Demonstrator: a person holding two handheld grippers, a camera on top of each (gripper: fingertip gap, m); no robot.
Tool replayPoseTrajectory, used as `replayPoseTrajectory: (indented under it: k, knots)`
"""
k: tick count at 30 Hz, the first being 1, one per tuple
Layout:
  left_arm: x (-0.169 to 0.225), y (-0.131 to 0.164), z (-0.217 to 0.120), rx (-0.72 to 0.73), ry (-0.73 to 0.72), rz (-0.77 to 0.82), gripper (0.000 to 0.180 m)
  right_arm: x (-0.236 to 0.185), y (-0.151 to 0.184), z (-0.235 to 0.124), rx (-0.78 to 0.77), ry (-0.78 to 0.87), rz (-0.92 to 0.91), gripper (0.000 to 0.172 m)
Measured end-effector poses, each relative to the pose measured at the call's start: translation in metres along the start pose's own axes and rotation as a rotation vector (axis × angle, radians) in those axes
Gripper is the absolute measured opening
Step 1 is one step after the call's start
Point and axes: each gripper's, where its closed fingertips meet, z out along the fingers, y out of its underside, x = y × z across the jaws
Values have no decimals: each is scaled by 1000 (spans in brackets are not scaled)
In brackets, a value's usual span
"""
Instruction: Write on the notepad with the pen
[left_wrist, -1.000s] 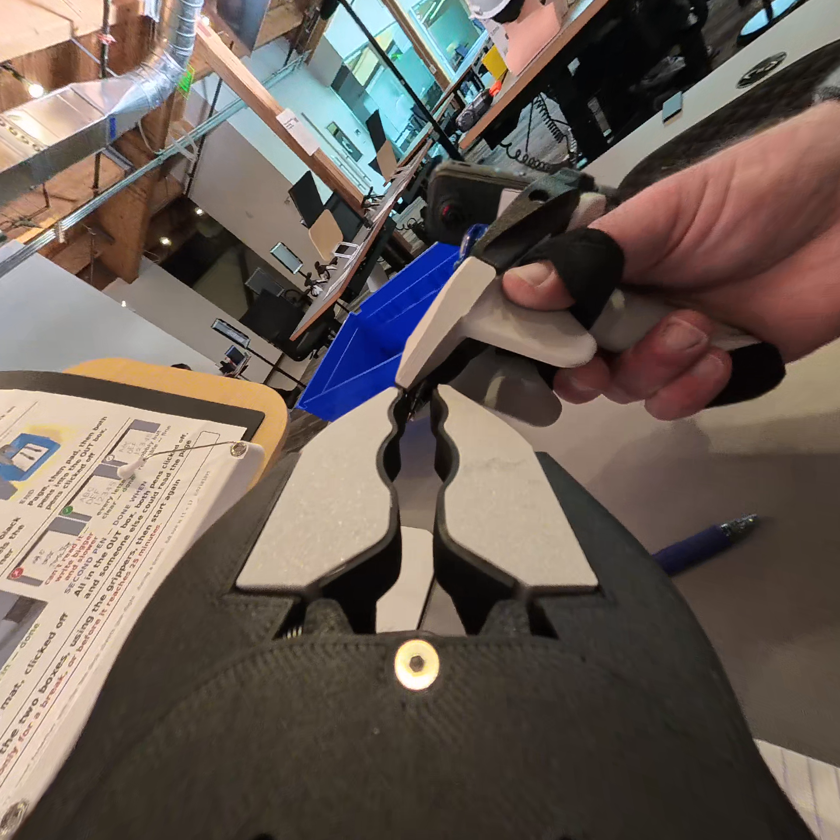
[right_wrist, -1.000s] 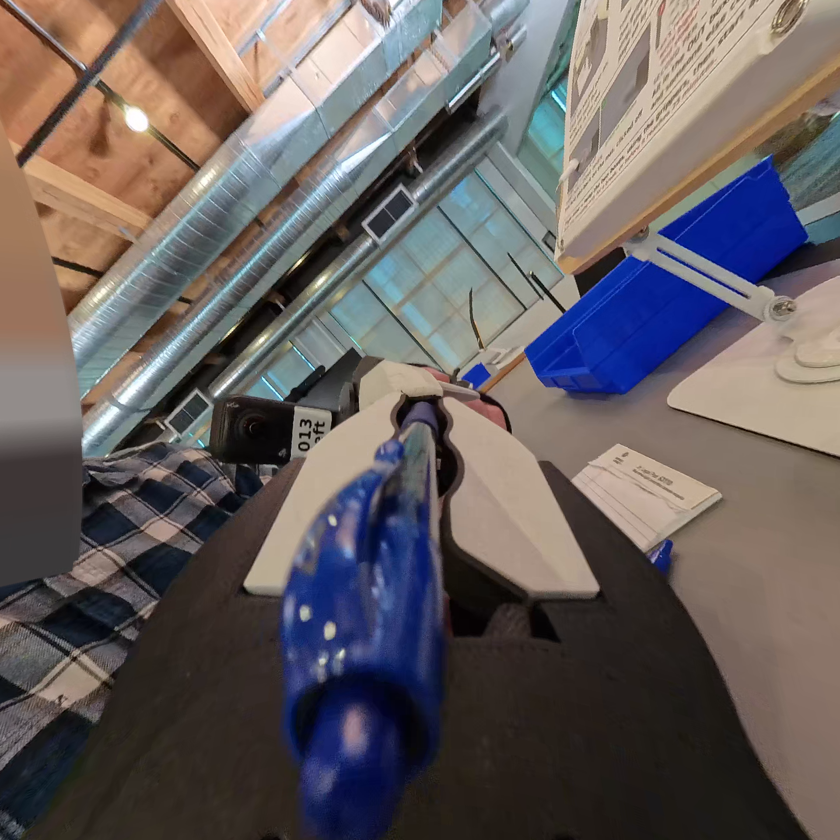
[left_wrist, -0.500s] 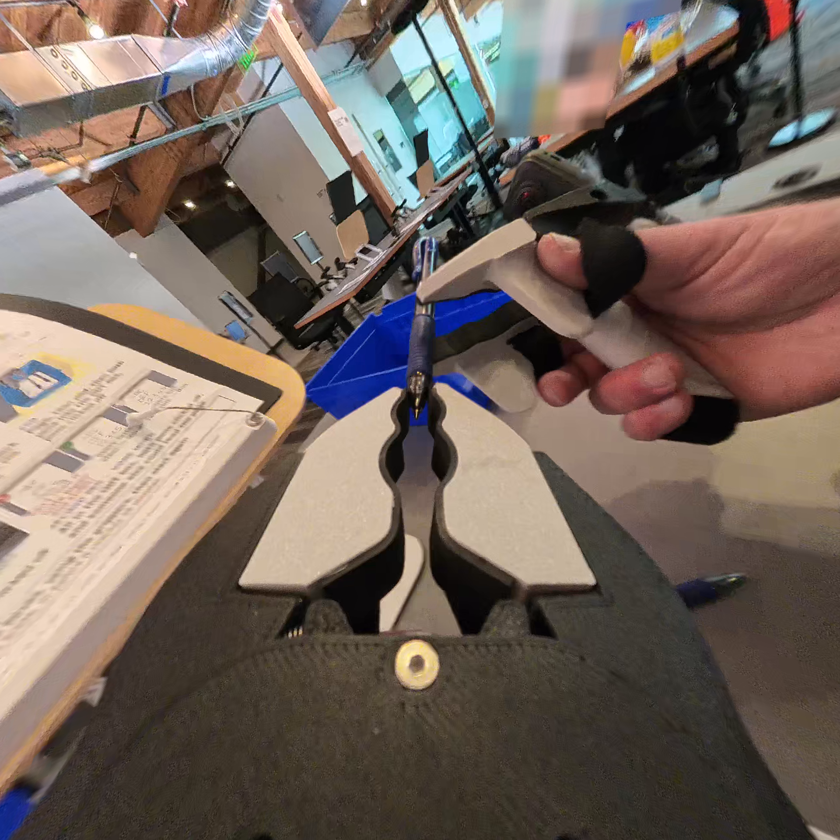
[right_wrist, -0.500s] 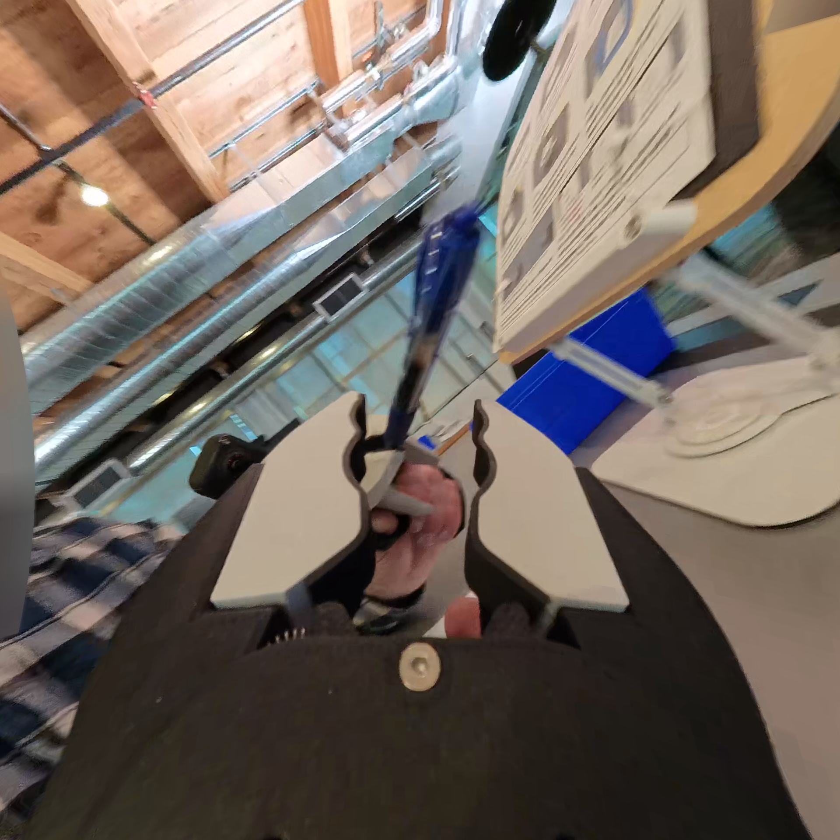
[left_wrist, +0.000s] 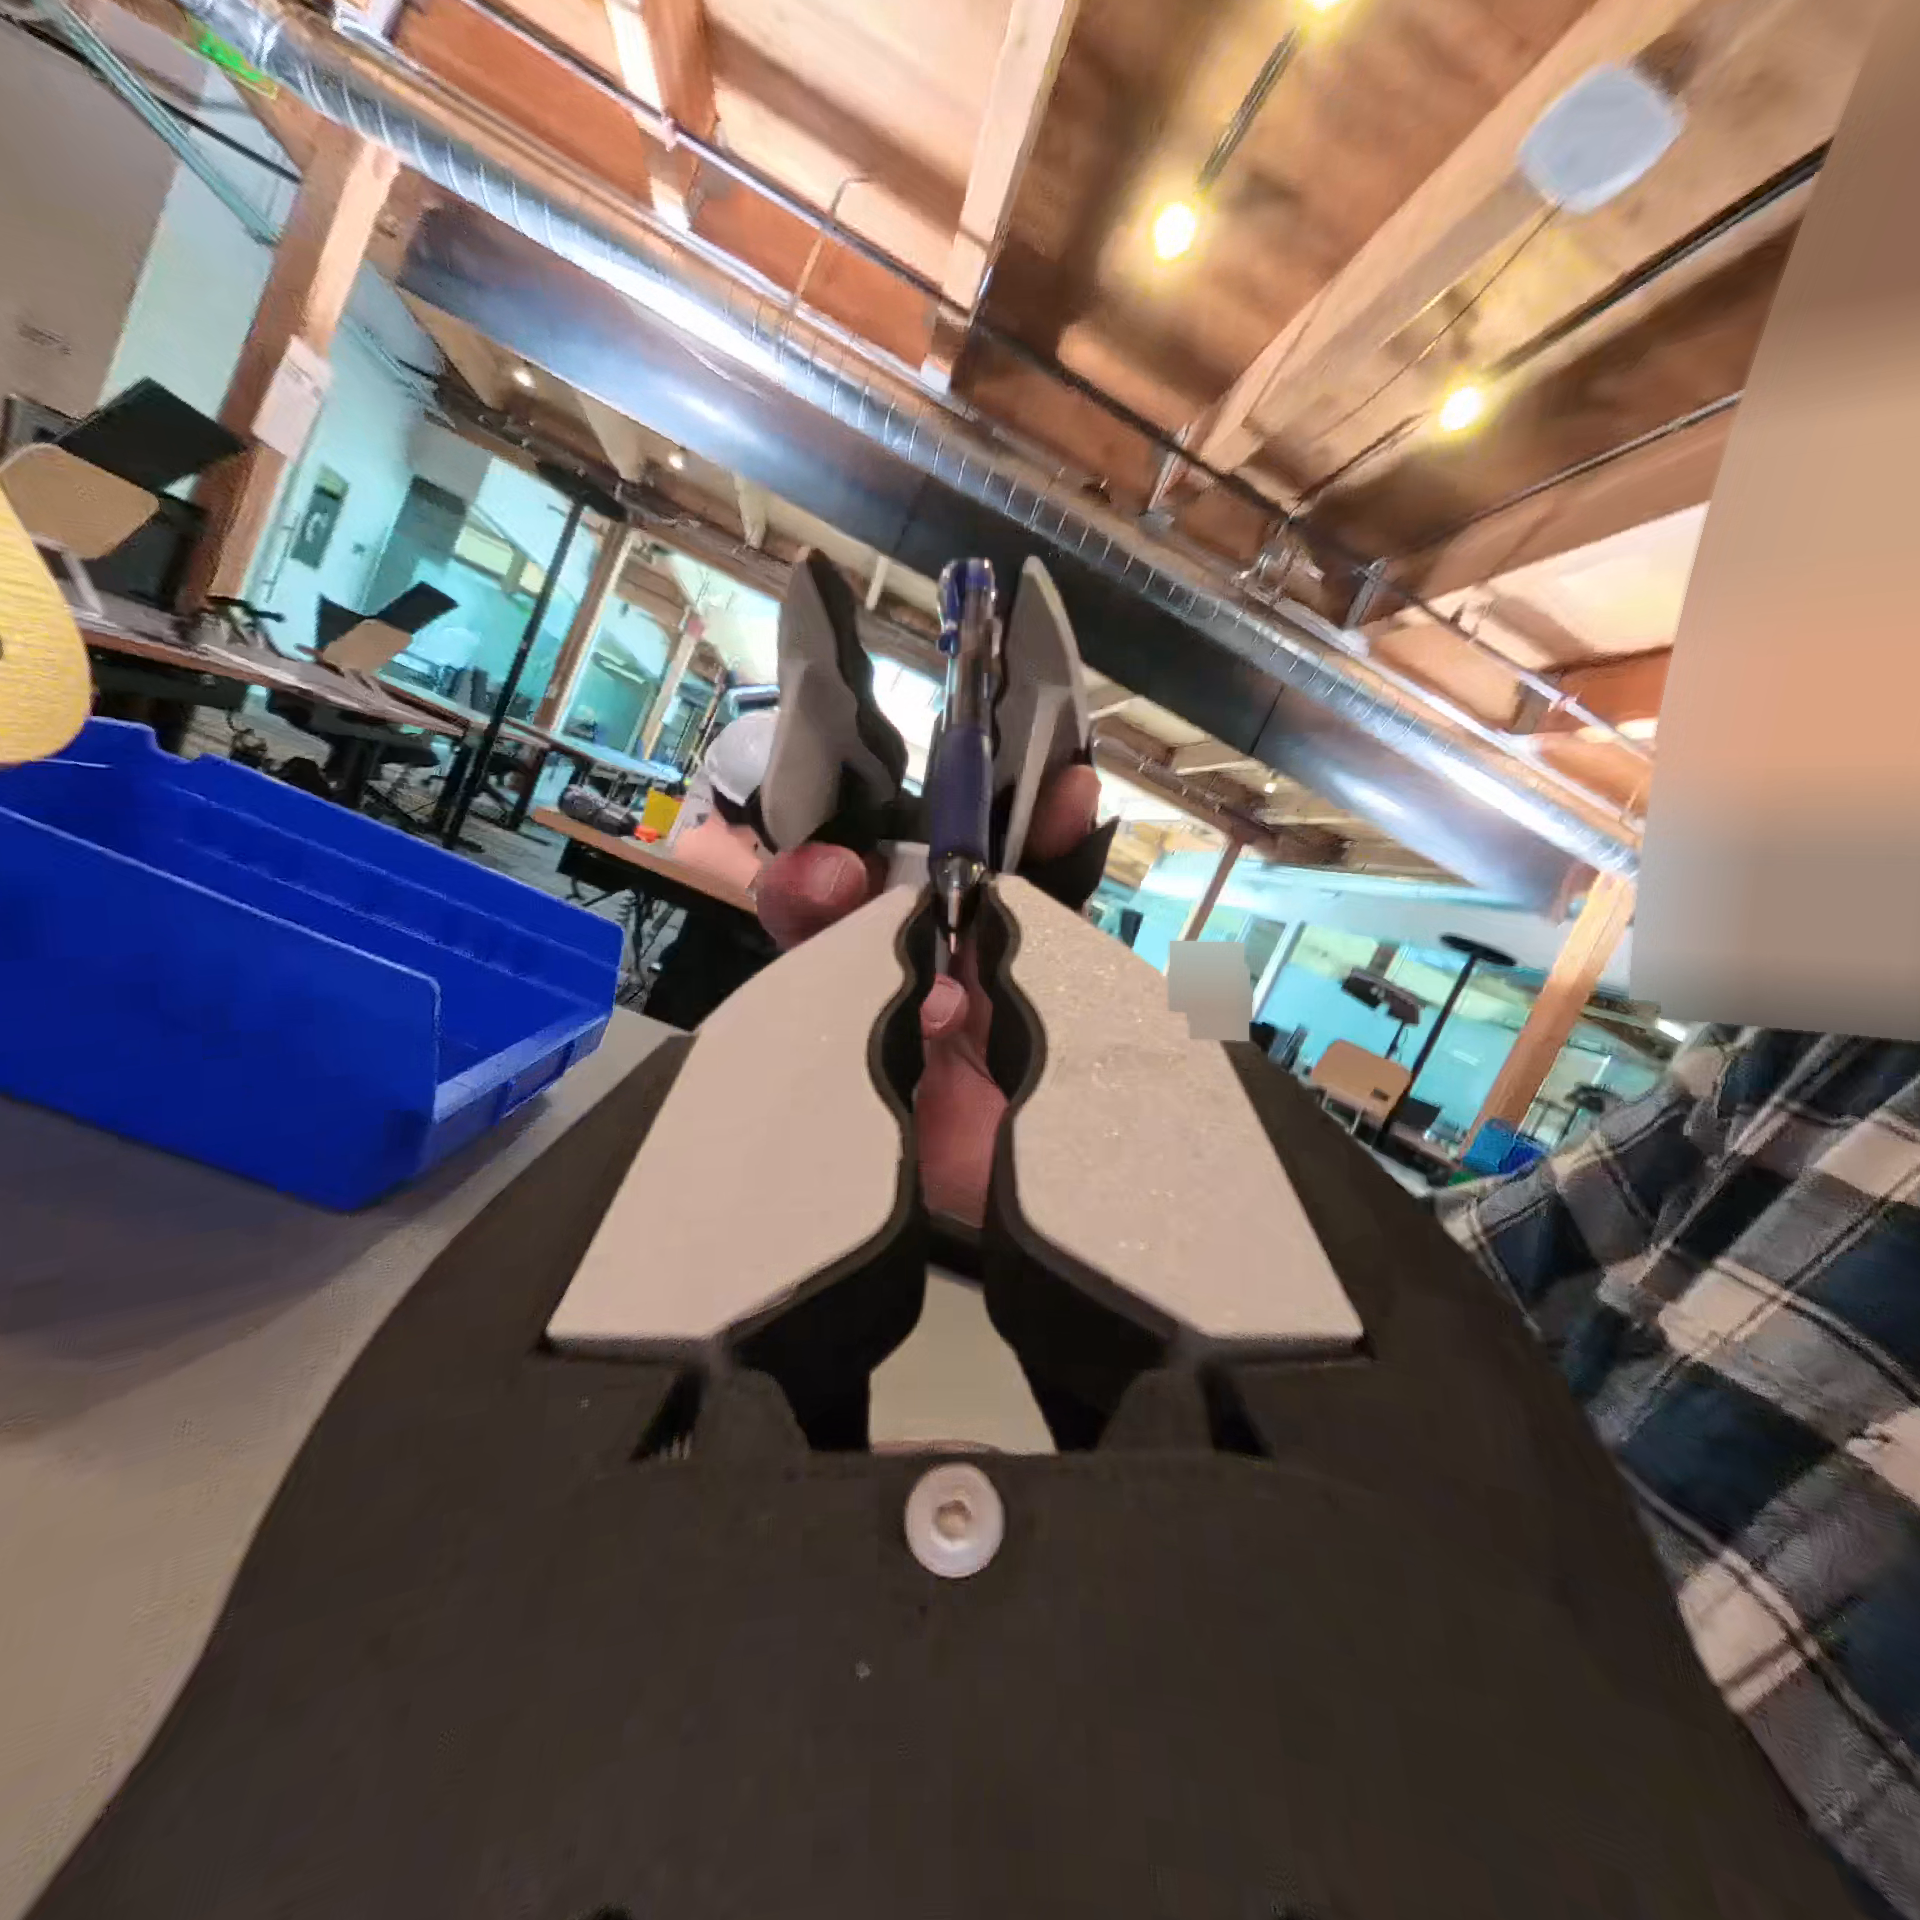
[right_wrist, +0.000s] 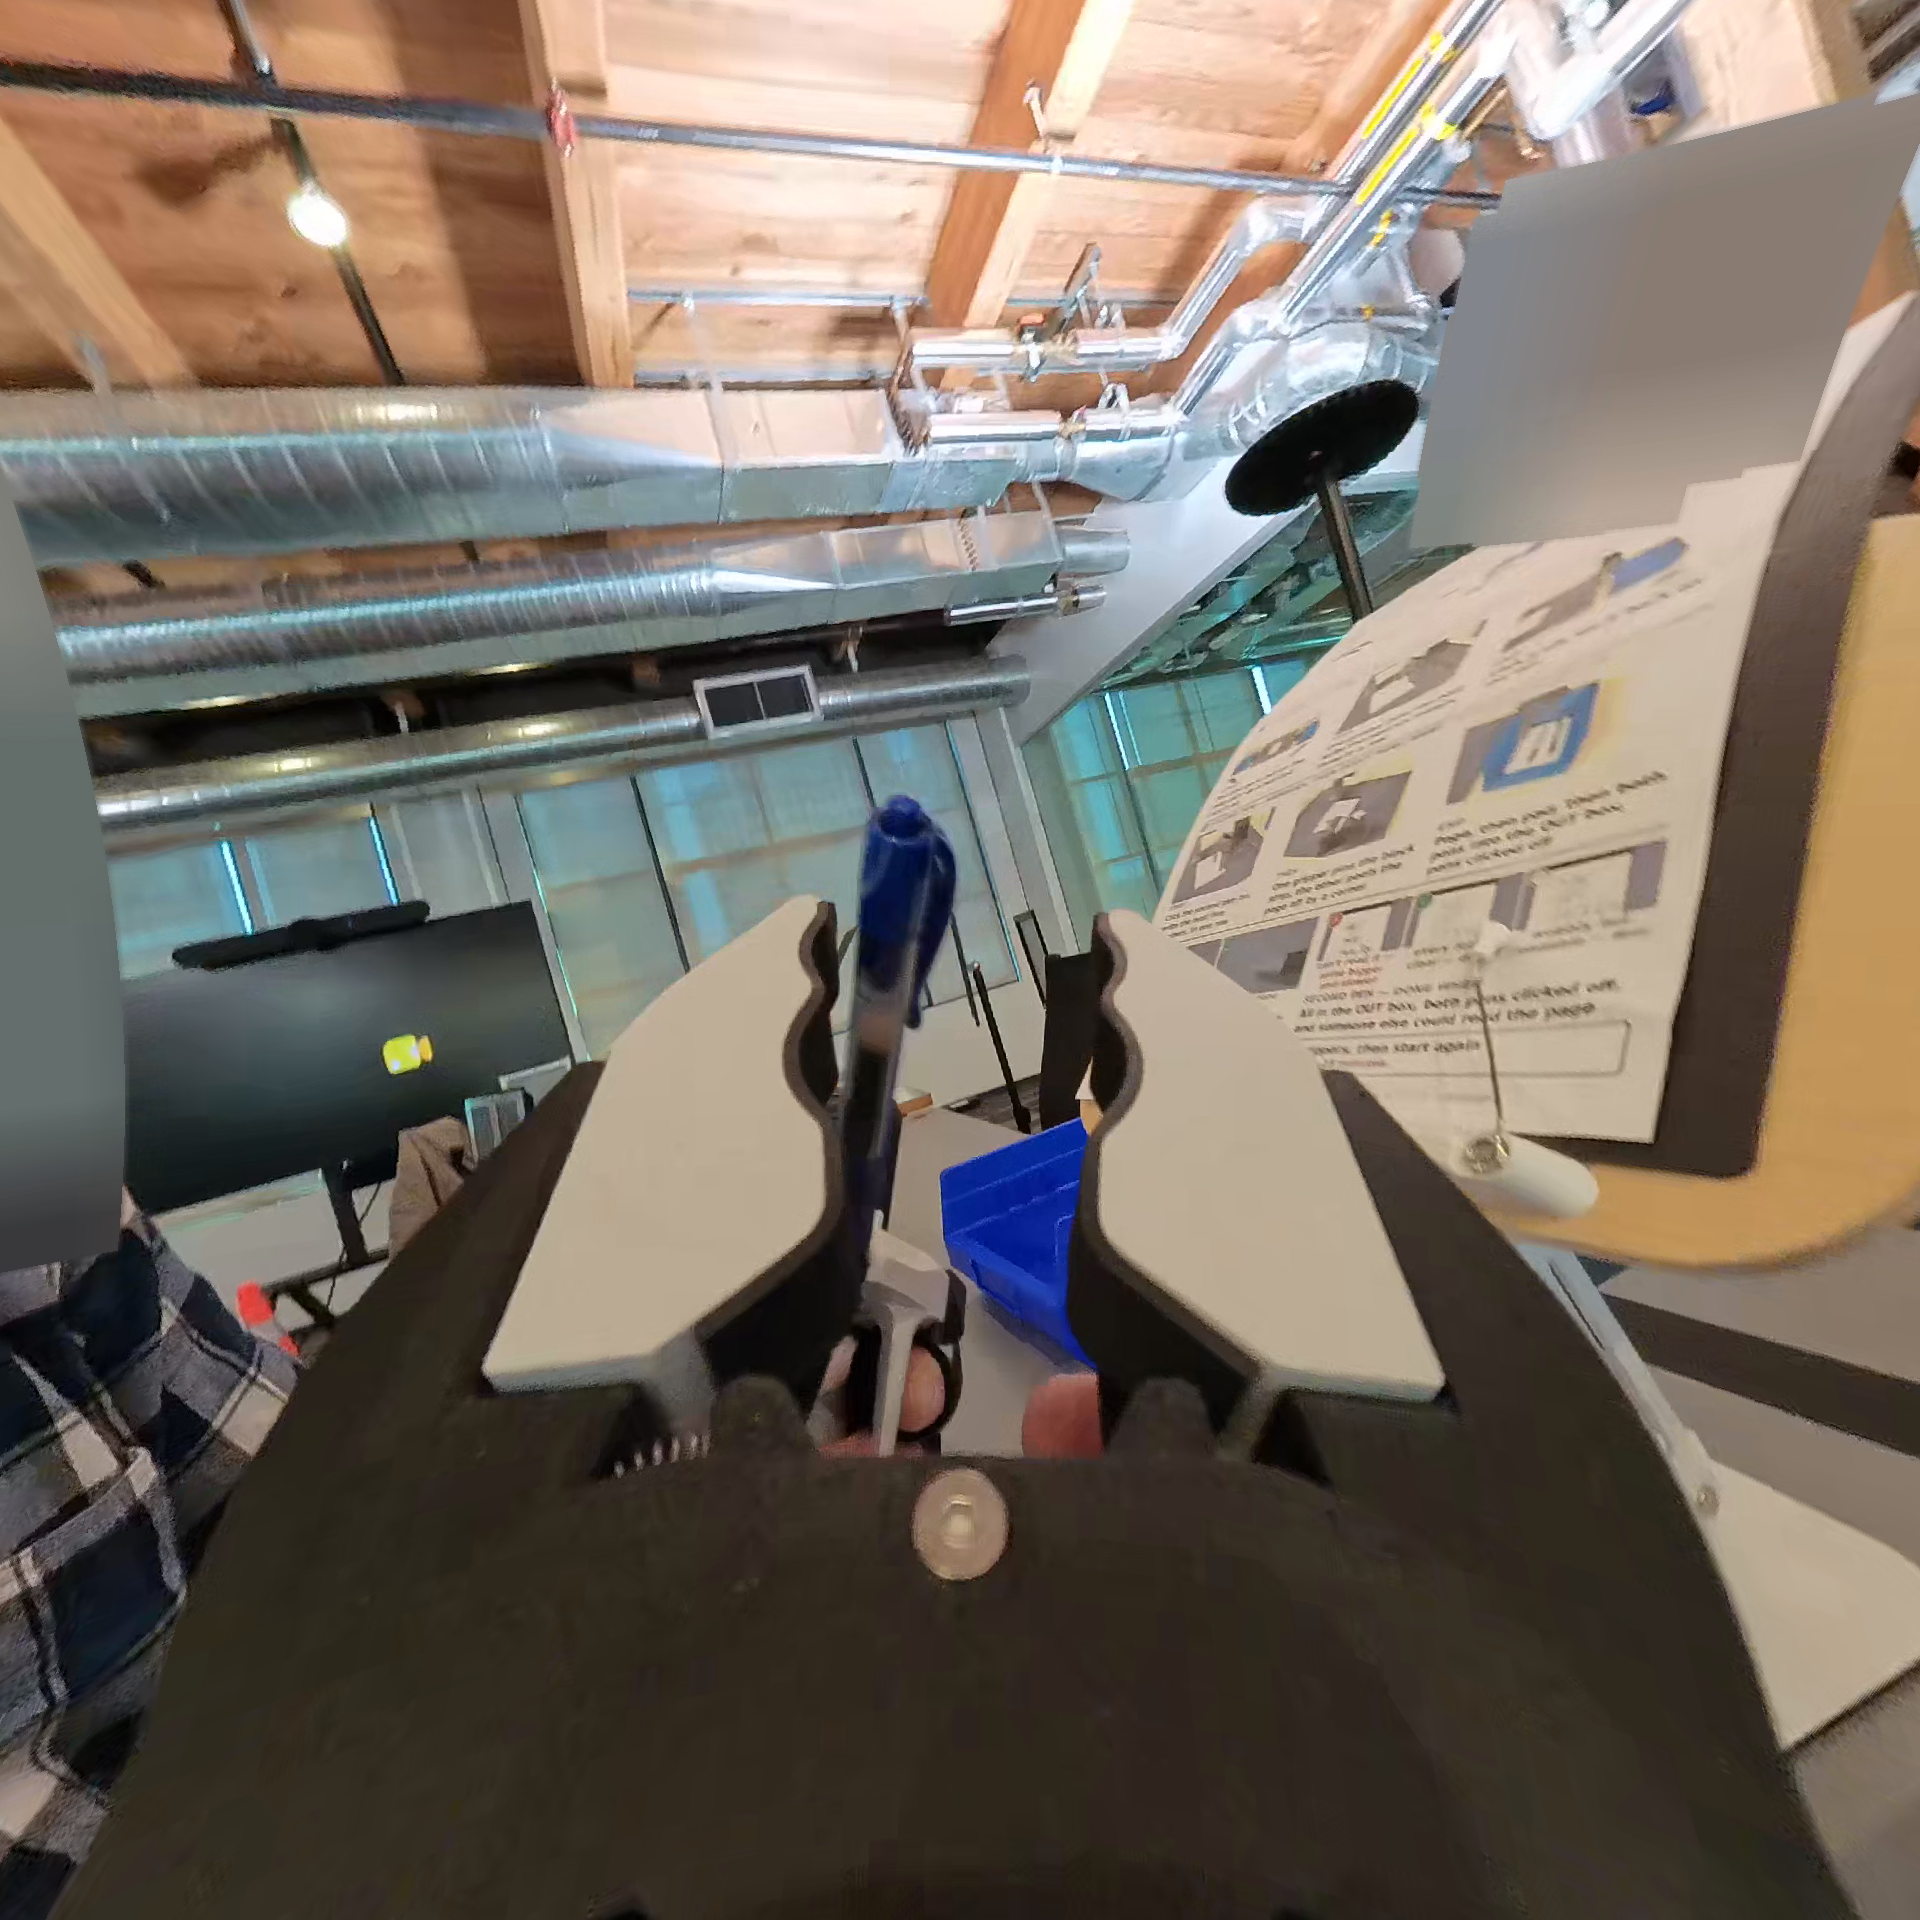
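Note:
In the left wrist view my left gripper (left_wrist: 951, 894) is shut on the metal tip of a blue pen (left_wrist: 961, 769). The pen stands up from its fingertips. My right gripper (left_wrist: 923, 592) faces it from beyond, with its two fingers spread on either side of the pen's barrel. In the right wrist view my right gripper (right_wrist: 961, 935) is open. The pen (right_wrist: 894, 935) runs up between its fingers, close to the left finger and well clear of the right finger (right_wrist: 1117, 966). The left gripper's tips (right_wrist: 899, 1320) show below, holding the pen's lower end. The notepad is out of view.
A blue bin (left_wrist: 260, 966) stands on the grey table (left_wrist: 156, 1351) to the left and shows behind the fingers in the right wrist view (right_wrist: 1013, 1216). An instruction sheet on a wooden board (right_wrist: 1455, 883) hangs at the right. A person's plaid sleeve (left_wrist: 1714, 1299) is at the right. Left tips to right tips: about 9 cm.
A second ago my right gripper was shut on the pen. It has opened, and the pen now stands held by its tip in my left gripper. Both grippers have tilted upward.

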Motion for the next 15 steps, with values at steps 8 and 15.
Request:
replayPoseTrajectory:
  k: [8, 15]
  knots:
    - [0, -2, -3, 56, 70, -82, 7, -16, 6, 15, -64, -91, -3, 14]
    - [1, 3, -2, 68, 102, -128, 7, -22, 6, 17, -73, -113, 3, 13]
